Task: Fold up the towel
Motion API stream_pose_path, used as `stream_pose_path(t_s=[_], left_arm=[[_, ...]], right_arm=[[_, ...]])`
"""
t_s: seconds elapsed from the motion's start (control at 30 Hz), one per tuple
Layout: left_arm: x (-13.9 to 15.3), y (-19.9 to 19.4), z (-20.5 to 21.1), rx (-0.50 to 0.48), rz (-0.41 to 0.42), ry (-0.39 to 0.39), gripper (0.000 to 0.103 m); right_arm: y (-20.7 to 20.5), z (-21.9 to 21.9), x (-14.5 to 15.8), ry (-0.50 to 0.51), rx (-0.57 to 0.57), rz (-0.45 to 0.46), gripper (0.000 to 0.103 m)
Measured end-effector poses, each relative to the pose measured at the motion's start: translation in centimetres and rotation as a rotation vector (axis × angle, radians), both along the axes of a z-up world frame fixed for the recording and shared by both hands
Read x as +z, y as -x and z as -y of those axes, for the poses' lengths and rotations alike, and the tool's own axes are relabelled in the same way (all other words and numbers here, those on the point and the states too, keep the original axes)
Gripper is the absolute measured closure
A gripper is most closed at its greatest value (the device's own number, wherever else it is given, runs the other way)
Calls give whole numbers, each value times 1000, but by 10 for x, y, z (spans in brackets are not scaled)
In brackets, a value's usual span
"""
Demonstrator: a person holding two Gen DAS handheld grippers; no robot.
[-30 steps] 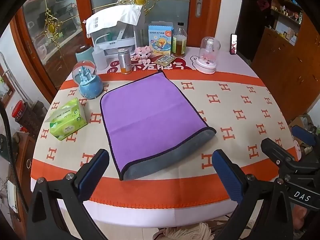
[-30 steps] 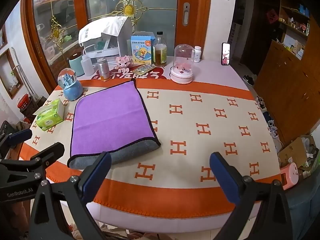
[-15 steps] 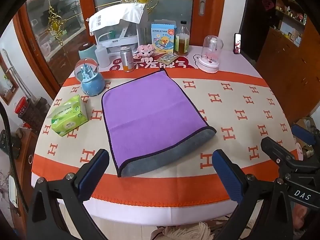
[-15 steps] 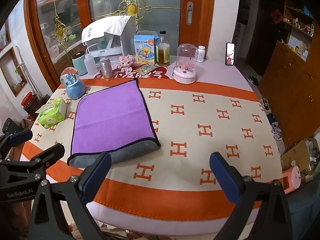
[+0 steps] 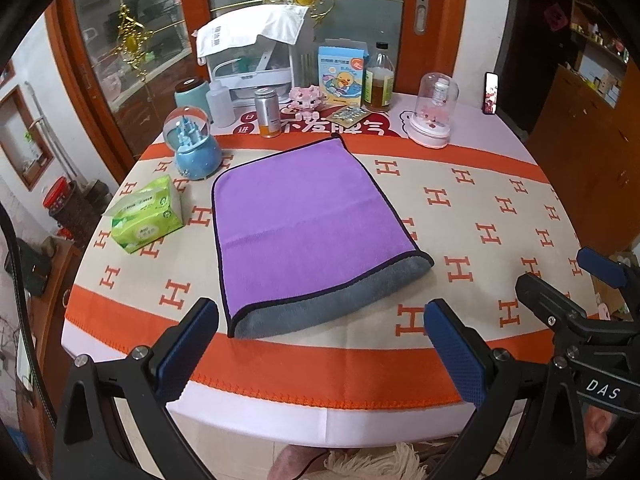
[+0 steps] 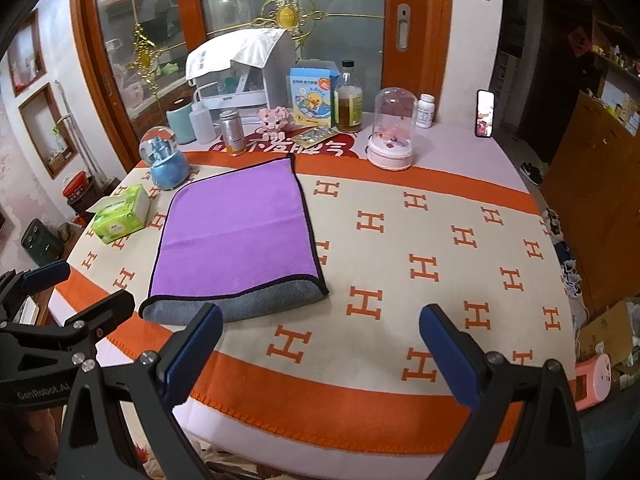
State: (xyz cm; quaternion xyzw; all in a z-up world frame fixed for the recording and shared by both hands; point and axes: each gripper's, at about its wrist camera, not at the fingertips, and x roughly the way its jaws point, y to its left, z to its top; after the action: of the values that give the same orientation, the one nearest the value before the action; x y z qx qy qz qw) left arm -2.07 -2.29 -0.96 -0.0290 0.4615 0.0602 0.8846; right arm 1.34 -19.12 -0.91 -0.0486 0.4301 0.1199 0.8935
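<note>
A purple towel [image 5: 304, 216] with a dark hem lies folded on the table, its grey underside showing along the near edge. It also shows in the right wrist view [image 6: 236, 232], left of centre. My left gripper [image 5: 320, 344] is open and empty, held off the table's near edge, just short of the towel's grey edge. My right gripper [image 6: 320, 344] is open and empty, to the right of the towel, over the table's near edge. Each gripper shows at the side of the other's view.
The round table [image 5: 500, 208] has an orange and cream cloth with H marks. A green tissue pack [image 5: 146, 214] and a blue snow globe [image 5: 192, 144] stand left of the towel. Bottles, a can, a box and a glass dome [image 5: 434, 110] line the back.
Both grippers have drawn back and risen slightly, so the table and towel sit a little lower and farther in view. The towel has not moved. Both grippers stay open.
</note>
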Motion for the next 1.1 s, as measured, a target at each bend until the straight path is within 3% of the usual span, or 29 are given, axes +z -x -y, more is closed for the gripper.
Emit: stream_pose_path(t_s=[0.87, 1.1], left_arm=[[17, 13, 17, 42, 45, -38, 1], [22, 3, 19, -9, 75, -84, 1]], right_arm=[[11, 20, 5, -52, 72, 33, 4], [9, 17, 13, -57, 86, 74, 4]])
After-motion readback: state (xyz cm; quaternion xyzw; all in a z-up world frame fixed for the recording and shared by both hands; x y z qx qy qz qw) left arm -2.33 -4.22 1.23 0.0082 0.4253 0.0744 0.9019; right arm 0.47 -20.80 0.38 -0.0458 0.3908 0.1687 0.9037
